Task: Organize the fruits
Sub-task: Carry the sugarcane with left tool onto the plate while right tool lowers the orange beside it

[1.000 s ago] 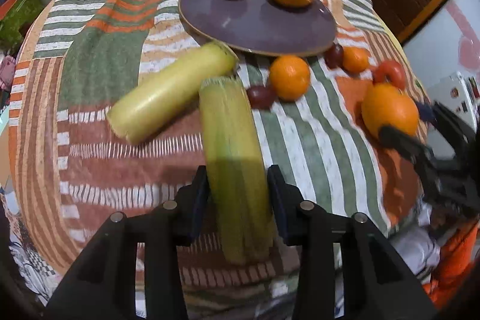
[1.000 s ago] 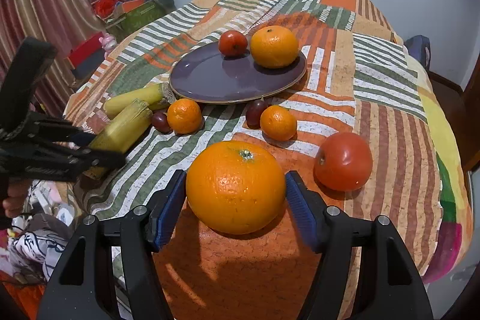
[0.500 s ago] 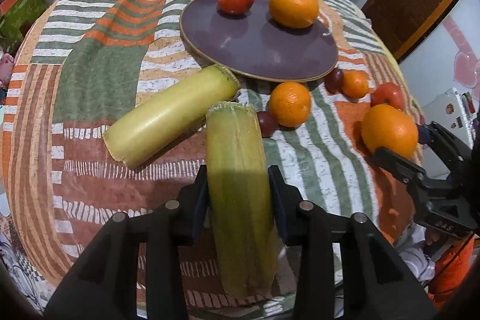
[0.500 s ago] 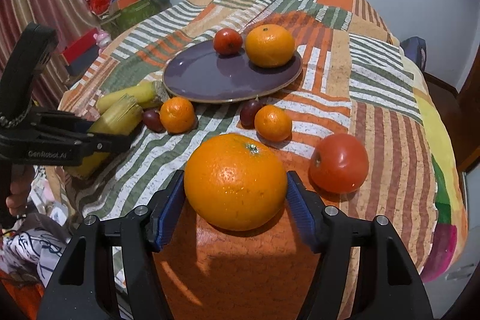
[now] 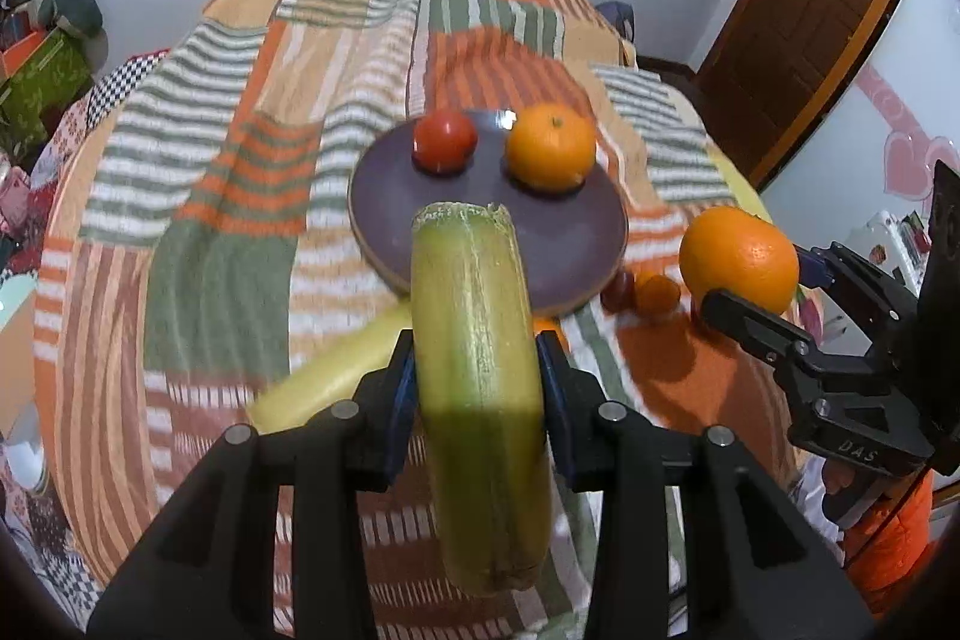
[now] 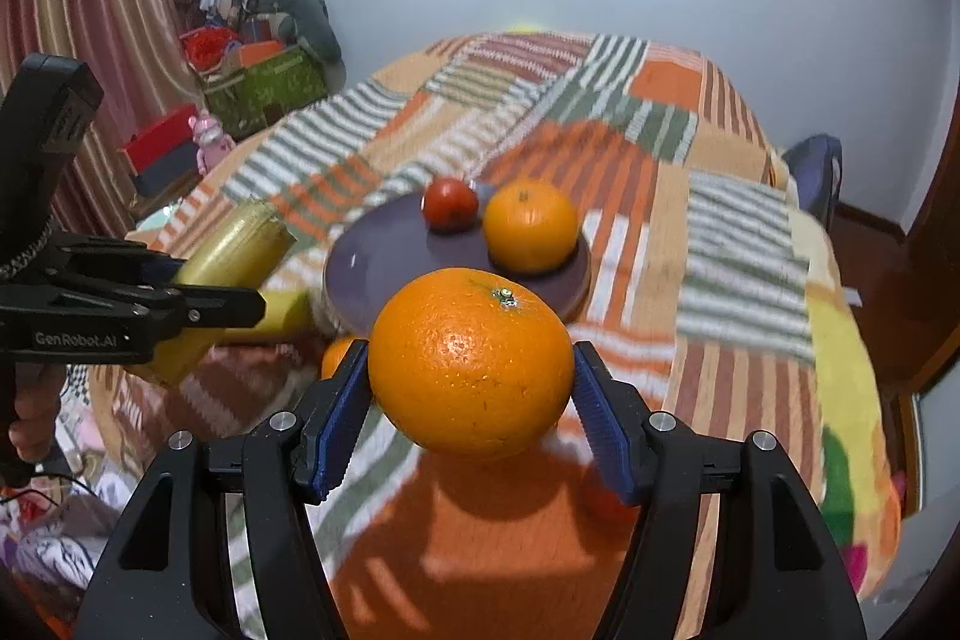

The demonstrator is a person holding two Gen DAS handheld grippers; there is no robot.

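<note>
From the left wrist camera, my left gripper point(image 5: 477, 388) is pinching the yellow-green stalk point(image 5: 477, 340) across its middle, its long axis running straight ahead so the cut far end already overlaps the near rim of the purple plate point(image 5: 384, 196), where a tomato point(image 5: 444, 141) and an orange point(image 5: 551, 147) sit at the far side (another yellow piece point(image 5: 336, 370) lies on the cloth below and left of the plate). From the right wrist camera, my right gripper point(image 6: 471, 400) is clamped on the big orange point(image 6: 471, 364), held clear of the cloth just short of the plate's near edge, so I judge both loads only need carrying forward, with the left slightly nearer the open left half of the plate.
</note>
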